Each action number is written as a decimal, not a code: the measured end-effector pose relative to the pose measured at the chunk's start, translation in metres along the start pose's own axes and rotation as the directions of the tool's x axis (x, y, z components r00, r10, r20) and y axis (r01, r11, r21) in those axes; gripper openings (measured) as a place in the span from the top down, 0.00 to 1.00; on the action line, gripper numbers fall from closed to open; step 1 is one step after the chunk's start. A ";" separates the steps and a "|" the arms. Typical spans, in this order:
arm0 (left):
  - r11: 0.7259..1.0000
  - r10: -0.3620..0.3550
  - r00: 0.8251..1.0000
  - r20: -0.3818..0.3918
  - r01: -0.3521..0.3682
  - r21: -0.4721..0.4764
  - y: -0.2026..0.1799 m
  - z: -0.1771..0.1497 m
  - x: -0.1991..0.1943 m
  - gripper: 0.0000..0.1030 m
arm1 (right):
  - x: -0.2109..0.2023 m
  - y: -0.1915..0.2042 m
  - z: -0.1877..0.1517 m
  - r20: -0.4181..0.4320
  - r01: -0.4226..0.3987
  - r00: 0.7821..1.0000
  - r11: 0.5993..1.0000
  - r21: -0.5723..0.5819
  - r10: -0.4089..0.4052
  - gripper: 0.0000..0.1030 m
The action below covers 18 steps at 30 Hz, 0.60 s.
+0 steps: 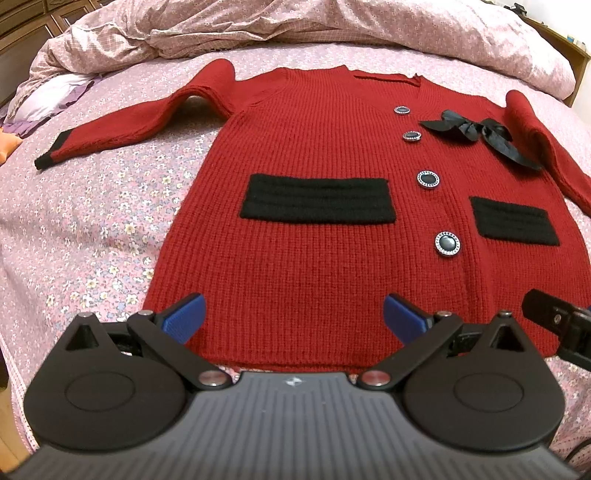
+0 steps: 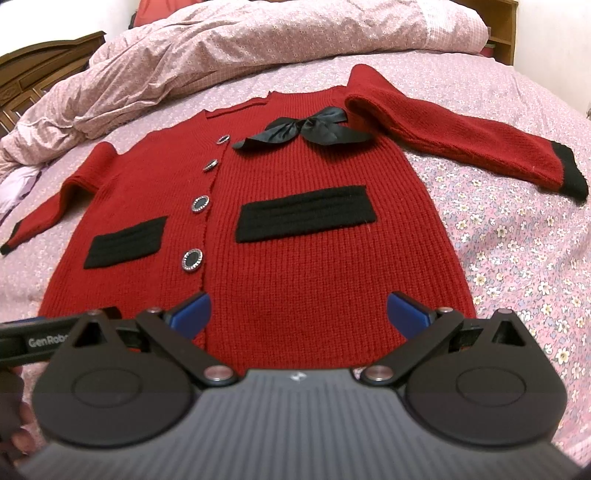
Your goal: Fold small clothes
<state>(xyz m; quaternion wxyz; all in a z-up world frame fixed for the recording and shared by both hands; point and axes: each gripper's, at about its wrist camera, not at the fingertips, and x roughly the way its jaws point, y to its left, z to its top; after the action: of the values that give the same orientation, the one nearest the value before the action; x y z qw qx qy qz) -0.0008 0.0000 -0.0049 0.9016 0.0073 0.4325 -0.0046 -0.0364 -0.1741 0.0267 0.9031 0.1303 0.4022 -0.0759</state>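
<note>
Bed in pink floral sheet: rumpled pink floral duvet along far edge. Red knitted cardigan with black pockets, flat, mid-bed, sleeves outspread; black satin bow. Left gripper, right gripper: released, at hem.

The bed lies open on both sides of the flat cardigan. A rumpled duvet blocks the far end. Both grippers hang side by side at the hem, jaws spread.

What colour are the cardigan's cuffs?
Black, on red sleeves. The cuff shows best in the right wrist view.
</note>
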 end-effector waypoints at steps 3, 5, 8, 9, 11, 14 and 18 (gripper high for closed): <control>1.000 -0.002 1.000 0.004 0.002 -0.003 0.000 0.000 0.000 0.00 | 0.000 0.000 0.000 0.000 0.000 1.000 1.000 0.001 0.000 0.00; 1.000 -0.001 1.000 0.003 0.001 -0.002 0.000 0.000 0.000 0.00 | 0.000 -0.001 0.000 -0.001 0.000 1.000 1.000 0.002 0.000 0.00; 1.000 -0.008 1.000 0.005 0.008 -0.006 0.000 0.000 0.000 0.00 | 0.000 -0.001 -0.001 -0.002 0.000 1.000 1.000 0.002 0.000 0.00; 1.000 -0.008 1.000 0.004 0.008 -0.006 0.000 -0.001 0.000 0.00 | 0.000 -0.001 -0.001 -0.002 0.000 1.000 1.000 0.002 0.000 0.00; 1.000 -0.004 1.000 0.002 0.004 -0.003 -0.001 -0.001 0.000 0.00 | 0.000 -0.001 -0.001 -0.002 0.000 1.000 1.000 0.002 0.000 0.00; 1.000 -0.009 1.000 0.004 0.009 -0.006 -0.001 -0.001 0.001 0.00 | 0.001 -0.001 -0.001 -0.001 0.001 1.000 1.000 0.006 -0.001 0.00; 1.000 -0.017 1.000 -0.003 0.017 -0.018 0.000 0.000 0.002 0.00 | 0.002 -0.002 -0.002 -0.003 0.001 1.000 1.000 0.012 -0.001 0.00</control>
<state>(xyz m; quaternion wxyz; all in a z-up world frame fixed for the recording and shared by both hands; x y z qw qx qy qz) 0.0000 -0.0002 -0.0063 0.9009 -0.0042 0.4340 -0.0083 -0.0367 -0.1758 0.0238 0.9016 0.1356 0.4031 -0.0788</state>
